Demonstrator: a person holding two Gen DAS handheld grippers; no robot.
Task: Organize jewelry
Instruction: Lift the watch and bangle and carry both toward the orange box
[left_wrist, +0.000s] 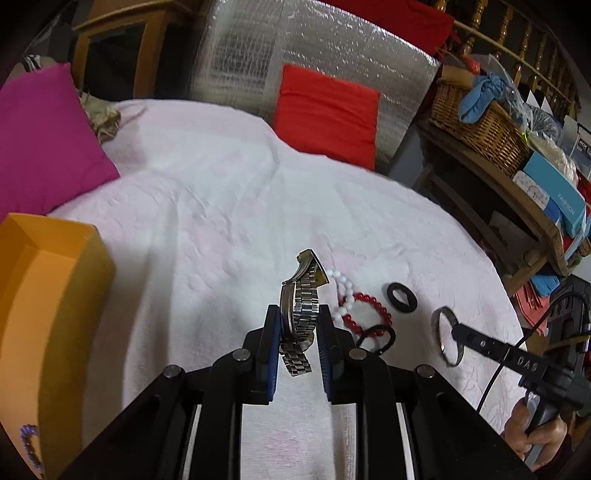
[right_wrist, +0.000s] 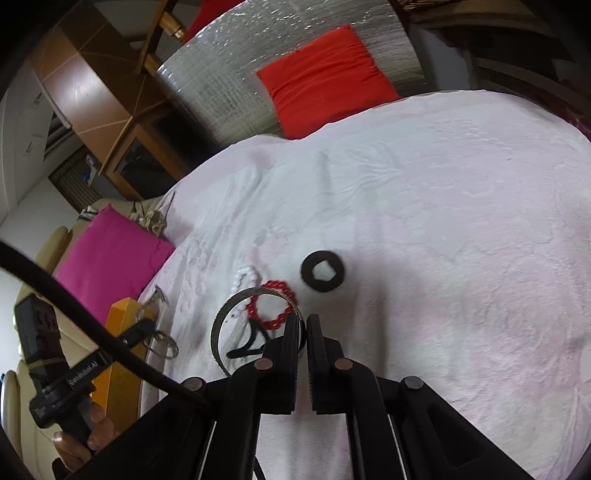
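**Status: both grippers loaded above the bed**

I read the left gripper (left_wrist: 298, 325) as clamped on a metal watch (left_wrist: 301, 314); its blue pads press the steel band from both sides, and the loose band end hangs below the jaws, clear of the white bedspread (left_wrist: 221, 206). The orange box (left_wrist: 55, 295) sits to the left of this gripper, with a purple bead string (left_wrist: 29, 443) lying at its near edge.

I read the right gripper (right_wrist: 303, 325) as clenched on the rim of a silver bangle (right_wrist: 236, 306); the jaws stand almost fully together on that thin band, and the bangle is lifted off the bedspread.

Remaining on the bedspread, close together: a red bead bracelet (right_wrist: 275, 306), a white bead bracelet (right_wrist: 243, 277) touching it, a black hair tie (right_wrist: 251, 347) and a black ring (right_wrist: 322, 271).
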